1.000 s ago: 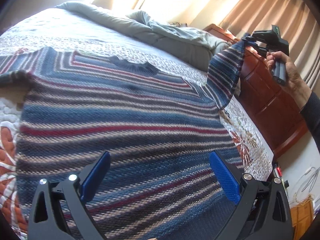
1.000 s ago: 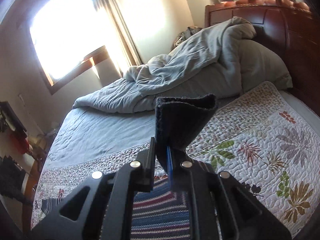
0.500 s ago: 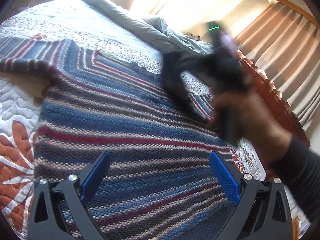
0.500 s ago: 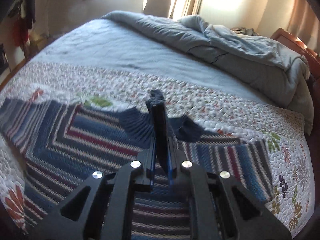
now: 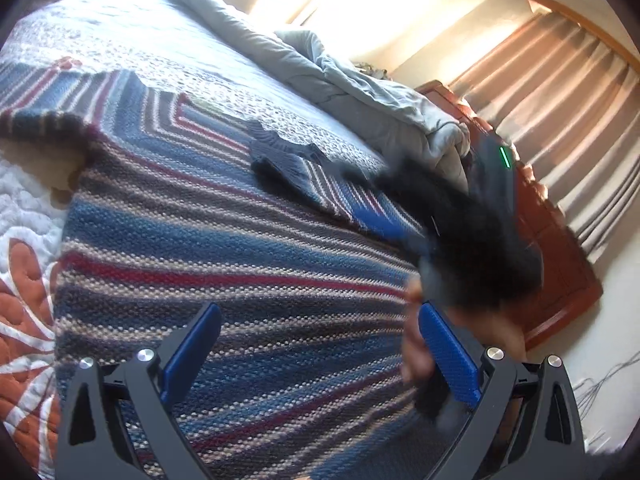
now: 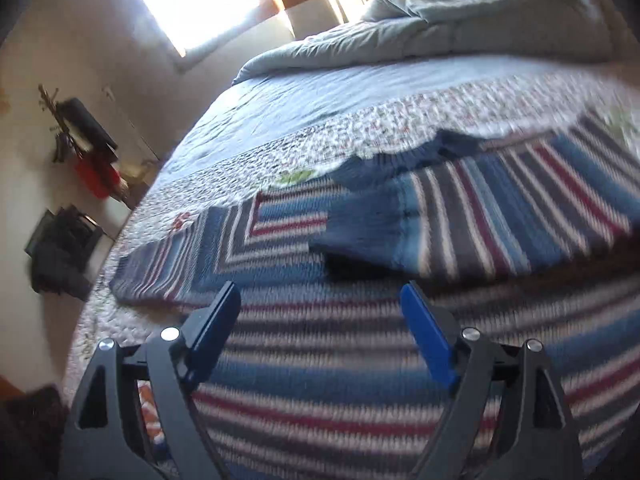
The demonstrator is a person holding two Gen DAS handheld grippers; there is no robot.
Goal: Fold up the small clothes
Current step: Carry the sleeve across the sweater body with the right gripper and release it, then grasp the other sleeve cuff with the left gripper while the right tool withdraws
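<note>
1. the far-side sleeve (image 6: pixel 168 268) of the striped sweater (image 5: pixel 248 280) lies flat and stretched out on the floral quilt (image 5: pixel 24 304), not yet folded in.
2. the left gripper (image 5: pixel 320 356) hangs low over the sweater's body with its jaws spread wide, nothing between the blue pads (image 5: pixel 192 356).
3. the sweater lies spread face up across the quilt, its collar toward the rumpled grey duvet (image 5: pixel 360 80).
4. the other sleeve (image 6: pixel 480 220) is already laid across the chest, cuff near the middle.
5. the right gripper (image 6: pixel 320 332) sits just short of that cuff, jaws wide apart and empty.
6. by my reckoning one sleeve fold is done; the second sleeve and the body folds remain.
</note>
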